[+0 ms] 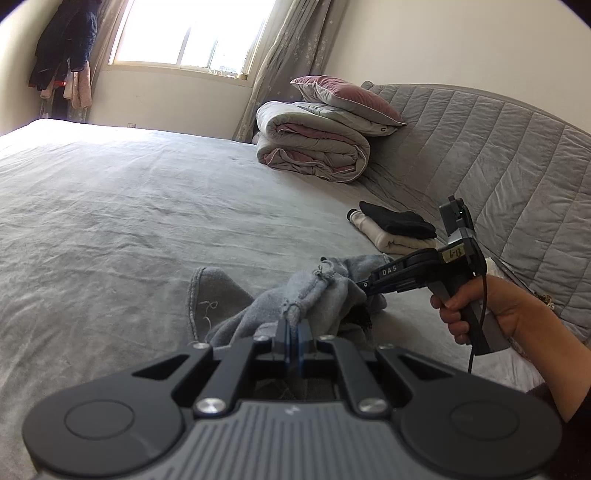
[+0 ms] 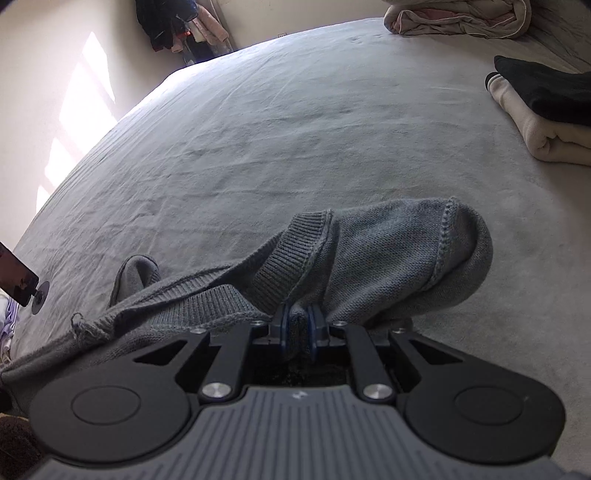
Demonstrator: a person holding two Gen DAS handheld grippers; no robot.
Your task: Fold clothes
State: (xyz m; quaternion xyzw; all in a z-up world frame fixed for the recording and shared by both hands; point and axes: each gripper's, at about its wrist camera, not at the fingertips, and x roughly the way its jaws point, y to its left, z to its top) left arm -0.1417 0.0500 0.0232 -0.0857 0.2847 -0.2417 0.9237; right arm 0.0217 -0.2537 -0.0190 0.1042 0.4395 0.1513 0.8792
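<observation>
Holding the grey sweater (image 2: pixel 369 251) bunched above the bed (image 1: pixel 110 206), left gripper (image 1: pixel 294 326) and right gripper (image 2: pixel 298 325) both pinch knit; spreading it taut and level before laying it flat should help.

So the sweater (image 1: pixel 295 299) sits bunched up on the near part of the bed (image 1: pixel 129 206), with the left gripper (image 1: pixel 294 328) at its near edge and the right gripper (image 1: pixel 364 284) coming in from the right side. Further back and to the right there's a stack of folded clothes (image 1: pixel 391 229) lying on the bed. Behind that, at the far right, a rolled duvet (image 1: pixel 310 144) with a pillow (image 1: pixel 343 96) on top, next to the headboard (image 1: pixel 498 155). The window (image 1: pixel 192 33) is on the far wall.
</observation>
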